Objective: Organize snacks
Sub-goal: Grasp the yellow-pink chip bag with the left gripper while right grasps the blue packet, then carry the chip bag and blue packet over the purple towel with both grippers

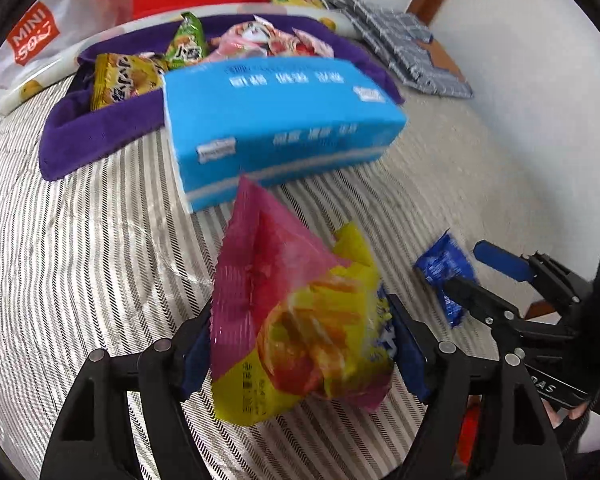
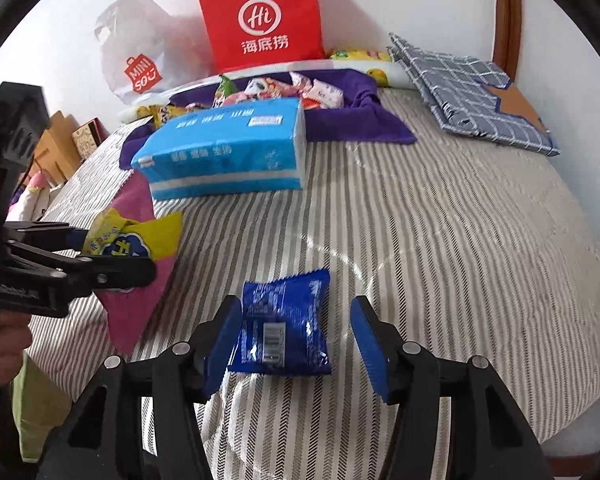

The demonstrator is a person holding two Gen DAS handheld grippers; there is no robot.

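My left gripper (image 1: 300,344) is shut on a pink and yellow snack bag (image 1: 296,320) and holds it above the striped bed cover; it also shows in the right wrist view (image 2: 140,240). My right gripper (image 2: 296,340) is open, its blue pads on either side of a small blue snack packet (image 2: 284,324) that lies on the cover, the left pad touching it. That packet also shows in the left wrist view (image 1: 446,270). A purple cloth (image 1: 100,132) at the back holds several snack packets (image 1: 260,40).
A blue tissue pack (image 1: 276,124) lies in front of the purple cloth. A red paper bag (image 2: 260,16) and a white Miniso bag (image 2: 140,72) stand against the wall. A folded checked cloth (image 2: 472,92) lies at the back right.
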